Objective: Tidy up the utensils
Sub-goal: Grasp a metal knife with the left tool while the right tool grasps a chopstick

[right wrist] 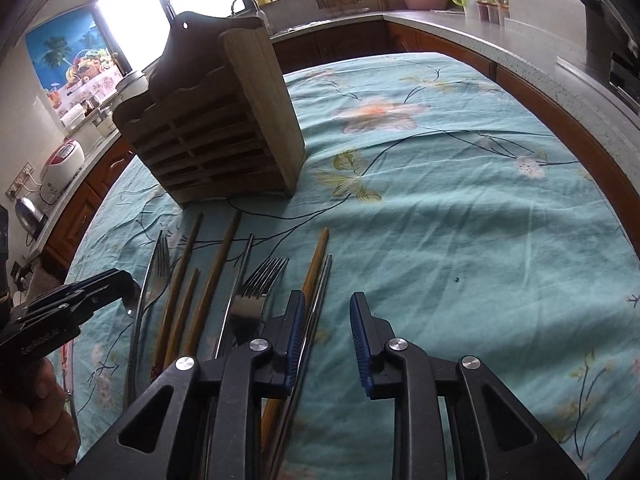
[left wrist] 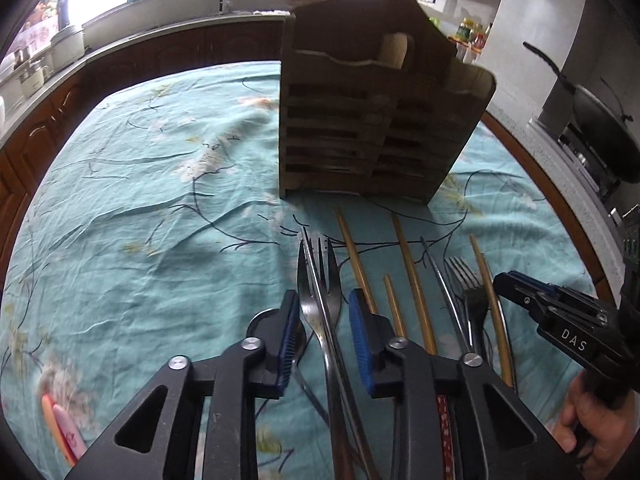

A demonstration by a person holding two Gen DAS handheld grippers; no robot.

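utensils lie in a loose row on the teal flowered tablecloth point(right wrist: 460, 200) right under both my tools, handles toward me, tips toward the wooden holder point(left wrist: 360, 128).

my left gripper point(left wrist: 325, 336) hangs low over the left end of the row. its blue pads point(left wrist: 290, 338) stand a moderate gap apart, and a metal fork point(left wrist: 326, 276) and a thin metal chopstick point(left wrist: 316, 276) run up between them; i see space on both sides, so nothing is clamped. a spoon bowl point(left wrist: 266, 320) peeks out behind the left finger.

my right gripper point(right wrist: 327, 336) hangs over the right end of the row, its jaws likewise partly parted. a metal chopstick point(right wrist: 320, 300) lies just inside the left pad point(right wrist: 296, 336), and whether the pad touches it i cannot tell; the rest of the gap shows only cloth.

counting outward in the left view: two forks, the second one point(left wrist: 466, 284) further right; four wooden chopsticks point(left wrist: 412, 280), one shorter-looking than the rest; at least two metal chopsticks. more handles are hidden under my tools, so the count may be short.

beyond the row, the holder stands upright on the cloth, slatted in front, with a pale roll-shaped thing point(left wrist: 394, 50) in its top pocket. a kitchen counter point(right wrist: 520, 40) runs around the table.
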